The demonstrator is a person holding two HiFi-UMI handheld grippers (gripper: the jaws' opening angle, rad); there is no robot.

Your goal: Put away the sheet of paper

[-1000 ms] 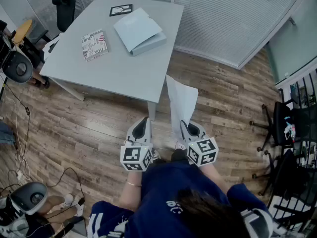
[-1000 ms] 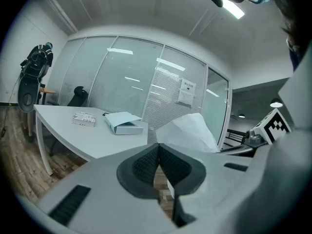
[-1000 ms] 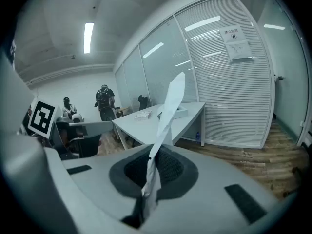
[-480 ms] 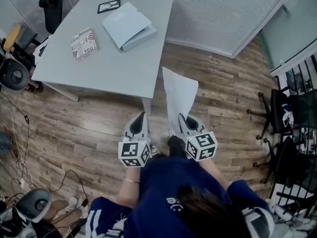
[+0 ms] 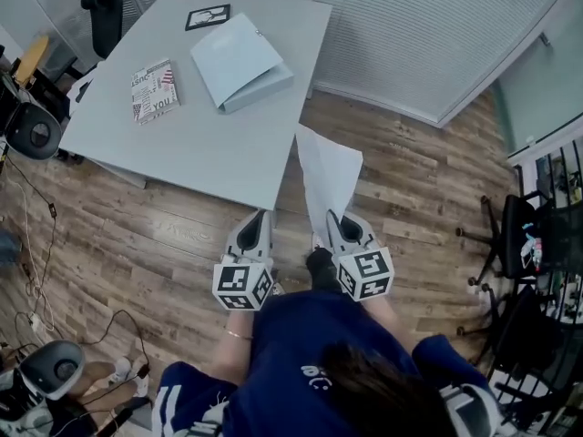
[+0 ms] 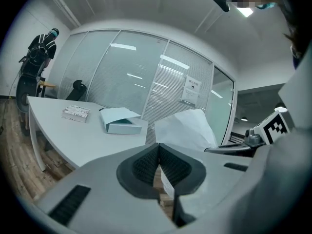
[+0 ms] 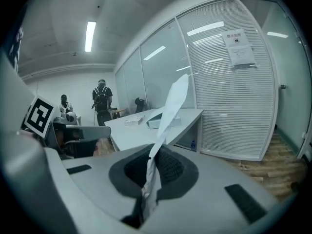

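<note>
Head view: the person has come closer to the desk [image 5: 209, 144], where a light-blue folder [image 5: 239, 62] lies. The sheet of paper [image 5: 328, 176] now stands beside the desk's corner.

Left gripper view: the left hand-held gripper [image 6: 158, 147] is closed on nothing.

Right gripper view: the right hand-held gripper [image 7: 148, 162] stays clamped on the sheet's lower edge, so the carry looks nearly done.

On the table [image 5: 209, 144], the folder [image 5: 239, 62] lies right of the booklet [image 5: 153, 89], the frame [image 5: 208, 16] behind both at the far edge. Off the table's near right corner, the paper [image 5: 328, 171] sits in the right gripper [image 5: 335, 218]; the left gripper [image 5: 258, 217] is before the near edge.
</note>
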